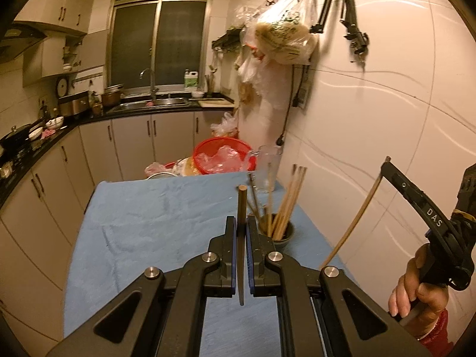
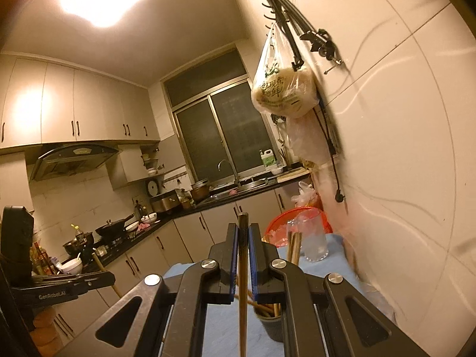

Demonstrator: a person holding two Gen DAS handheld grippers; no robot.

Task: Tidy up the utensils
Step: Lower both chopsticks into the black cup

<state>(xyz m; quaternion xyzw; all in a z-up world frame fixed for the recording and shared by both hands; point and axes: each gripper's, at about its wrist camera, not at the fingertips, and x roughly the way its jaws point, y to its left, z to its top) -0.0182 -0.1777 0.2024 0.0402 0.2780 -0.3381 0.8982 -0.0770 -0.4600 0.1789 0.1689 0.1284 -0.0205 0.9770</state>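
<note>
At the far left, in the left wrist view, a dark counter [image 1: 89, 117] runs along the cabinets, carrying a pan [image 1: 15, 139] and bowls, with a sink [image 1: 154, 104] under the window. Nearer, a blue cloth [image 1: 142, 217] covers the worktop. The left tool [image 1: 241, 223] hangs over this cloth, its jaws closed on a dark chopstick [image 1: 241, 205] that stands nearly upright between the blue pads and sticks out above the fingertips and below them. Just to the right of the tool, a dark cup [image 1: 282, 232] sits on the cloth near the wall, holding a loose bunch of chopsticks [image 1: 293, 196] that lean to the right. Behind the cup stands a clear glass pitcher [image 1: 267, 166], and behind that a red basket [image 1: 221, 159] holding crumpled plastic. A full plastic bag [image 1: 282, 35] hangs from a hook rail on the wall. At the right edge, a hand [image 1: 416, 291] grips the handle of the right tool [image 1: 386, 160], which pinches a pale chopstick [image 1: 354, 217] slanting down toward the worktop.

In the right wrist view, the right tool [image 2: 243, 232] is closed on a brown chopstick [image 2: 243, 282] running lengthwise between its pads. The cup [image 2: 272, 324] lies just below and to its right, partly hidden by the tool's frame, and the pitcher [image 2: 312, 241] stands beyond.
</note>
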